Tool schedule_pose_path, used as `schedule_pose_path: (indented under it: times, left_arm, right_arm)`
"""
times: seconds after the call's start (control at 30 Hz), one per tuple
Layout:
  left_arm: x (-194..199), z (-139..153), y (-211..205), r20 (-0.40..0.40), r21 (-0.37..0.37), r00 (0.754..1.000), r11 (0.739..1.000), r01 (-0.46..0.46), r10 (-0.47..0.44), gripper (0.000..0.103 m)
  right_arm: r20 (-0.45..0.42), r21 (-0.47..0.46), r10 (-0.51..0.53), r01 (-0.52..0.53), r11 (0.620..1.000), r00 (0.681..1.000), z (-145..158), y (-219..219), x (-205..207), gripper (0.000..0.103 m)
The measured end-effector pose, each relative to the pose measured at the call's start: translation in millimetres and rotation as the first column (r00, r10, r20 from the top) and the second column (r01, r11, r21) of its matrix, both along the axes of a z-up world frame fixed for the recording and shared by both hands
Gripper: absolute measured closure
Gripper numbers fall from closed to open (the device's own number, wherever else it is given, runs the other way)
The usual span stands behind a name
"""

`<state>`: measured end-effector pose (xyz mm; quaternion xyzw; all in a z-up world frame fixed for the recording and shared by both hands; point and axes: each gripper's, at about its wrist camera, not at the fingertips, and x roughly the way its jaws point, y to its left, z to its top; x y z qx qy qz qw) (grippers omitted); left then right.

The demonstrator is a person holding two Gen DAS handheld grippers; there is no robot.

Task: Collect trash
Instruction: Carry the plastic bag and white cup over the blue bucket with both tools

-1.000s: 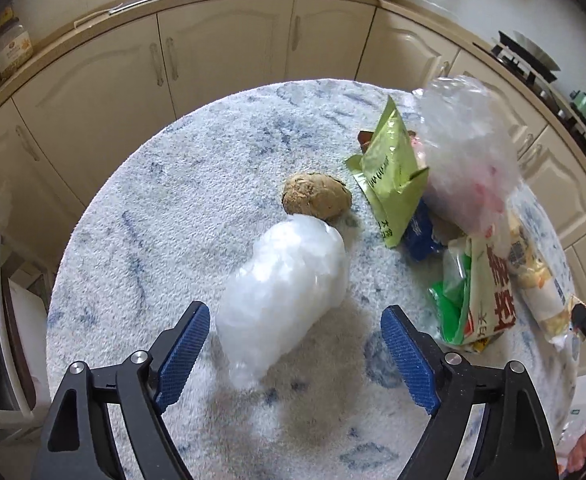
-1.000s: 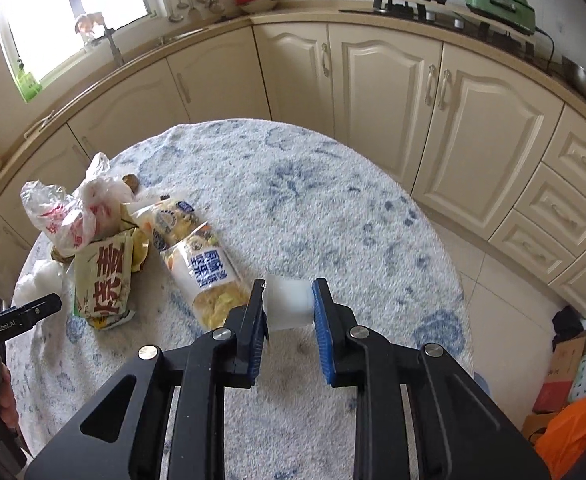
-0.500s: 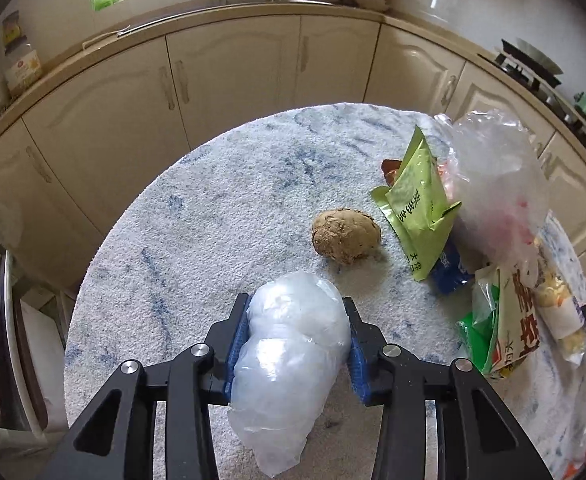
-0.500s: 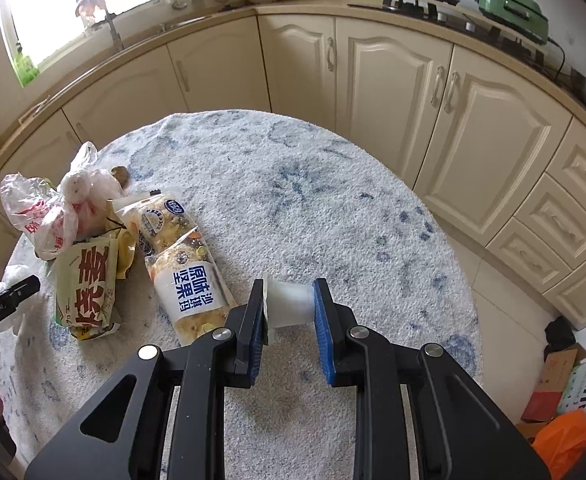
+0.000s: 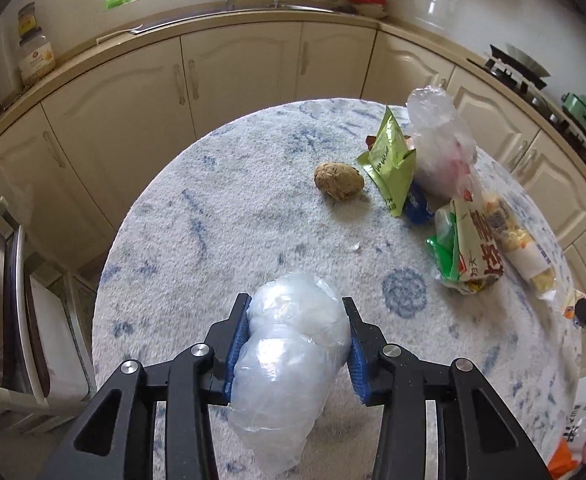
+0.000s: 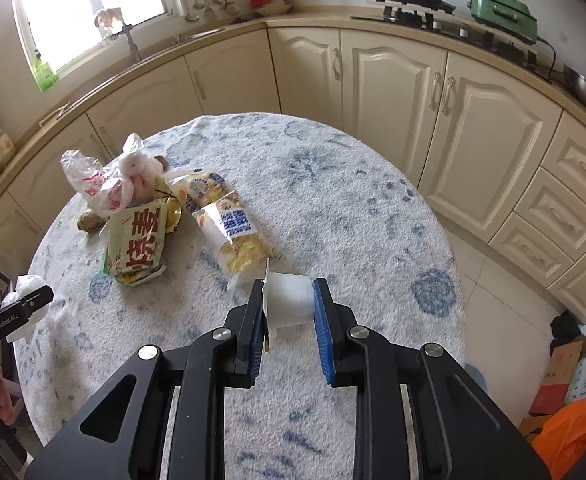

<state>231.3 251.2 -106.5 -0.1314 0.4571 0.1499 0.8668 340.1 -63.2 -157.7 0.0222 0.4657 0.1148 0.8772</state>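
Lifted clear bag (image 5: 289, 364) in left tongs (image 5: 295, 344), wrappers (image 5: 469, 248) beyond.

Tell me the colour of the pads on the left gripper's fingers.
Blue, ribbed pads on black fingers, pressed against the clear plastic bag; the left wrist view shows them best.

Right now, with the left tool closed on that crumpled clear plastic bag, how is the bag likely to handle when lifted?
The clear plastic bag bulges around the left tool's pads, so it is probably soft and squashy. Its lower end hangs loose, likely floppy. It looks like thin film and so is probably light, though the smooth plastic might slip.
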Motion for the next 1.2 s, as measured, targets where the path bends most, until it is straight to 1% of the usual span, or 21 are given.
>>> schedule_pose_path:
  times: [0.13, 0.33, 0.57, 0.7, 0.8, 0.97, 1.07, 1.2]
  left_arm:
    - [-32, 7, -13, 0.007, 0.0, 1.0, 1.0, 0.001, -0.001, 0.064]
    - [-71, 10, -38, 0.011, 0.008, 1.0, 1.0, 0.016, -0.016, 0.062]
    - [-97, 19, -77, 0.03, 0.016, 0.996, 0.997, 0.078, -0.079, 0.062]
    - [-102, 26, -104, 0.051, 0.022, 0.989, 0.991, 0.135, -0.136, 0.062]
    - [-101, 28, -128, 0.06, 0.029, 0.98, 0.982, 0.186, -0.188, 0.062]
    - [-90, 27, -168, 0.061, 0.036, 0.956, 0.958, 0.286, -0.287, 0.062]
    - [-81, 24, -193, 0.055, 0.036, 0.937, 0.938, 0.344, -0.346, 0.062]
    - [-69, 19, -224, 0.045, 0.033, 0.909, 0.91, 0.413, -0.415, 0.062]
  right_arm:
    - [-0.016, 0.017, 0.012, -0.012, 1.0, 1.0, -3, 0, -22, 0.08]
    - [-0.039, 0.079, 0.012, -0.009, 0.997, 0.999, -7, -7, -55, 0.08]
    - [-0.025, 0.102, 0.007, -0.005, 0.995, 1.0, -4, -16, -83, 0.08]
    - [-0.016, 0.116, -0.034, 0.035, 0.993, 0.999, -3, -34, -95, 0.08]
    - [-0.025, 0.131, -0.09, 0.093, 0.987, 0.996, -6, -55, -103, 0.08]
    - [-0.037, 0.136, -0.182, 0.186, 0.973, 0.983, -10, -93, -114, 0.08]
    - [-0.044, 0.135, -0.238, 0.241, 0.961, 0.97, -13, -117, -119, 0.08]
    - [-0.055, 0.125, -0.318, 0.322, 0.938, 0.947, -17, -149, -126, 0.08]
